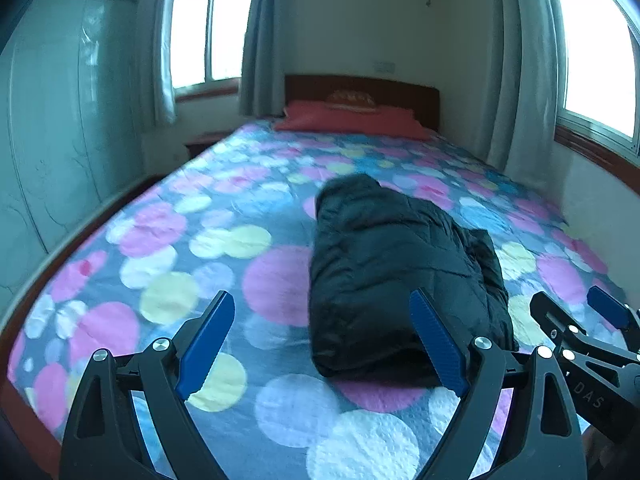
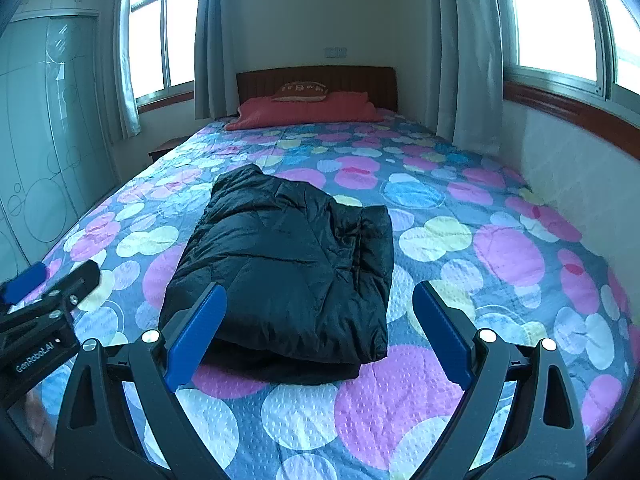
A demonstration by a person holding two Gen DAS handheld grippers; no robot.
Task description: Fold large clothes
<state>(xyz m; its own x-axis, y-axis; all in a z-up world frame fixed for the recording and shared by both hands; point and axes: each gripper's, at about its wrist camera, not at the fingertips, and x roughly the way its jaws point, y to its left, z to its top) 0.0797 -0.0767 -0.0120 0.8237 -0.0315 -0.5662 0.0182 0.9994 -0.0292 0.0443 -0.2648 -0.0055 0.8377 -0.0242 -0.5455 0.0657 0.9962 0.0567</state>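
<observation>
Lying folded on bedspread [image 2: 460, 208]: black padded jacket [image 2: 292, 264], long axis running toward the headboard [image 2: 316, 78]. Left gripper [image 1: 322, 344] and right gripper [image 2: 320, 332]: jaws wide apart, holding nothing.

Both wrist views look low along the bed [image 1: 240, 208] toward the headboard [image 2: 316, 78].

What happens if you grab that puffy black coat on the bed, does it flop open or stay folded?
The black coat looks quilted and puffy, so it is probably soft and light for its size. Lifted by one edge, its stacked layers would likely sag and unfold. Its shiny fabric hints it may slip between the left gripper or right gripper, both open now.
</observation>
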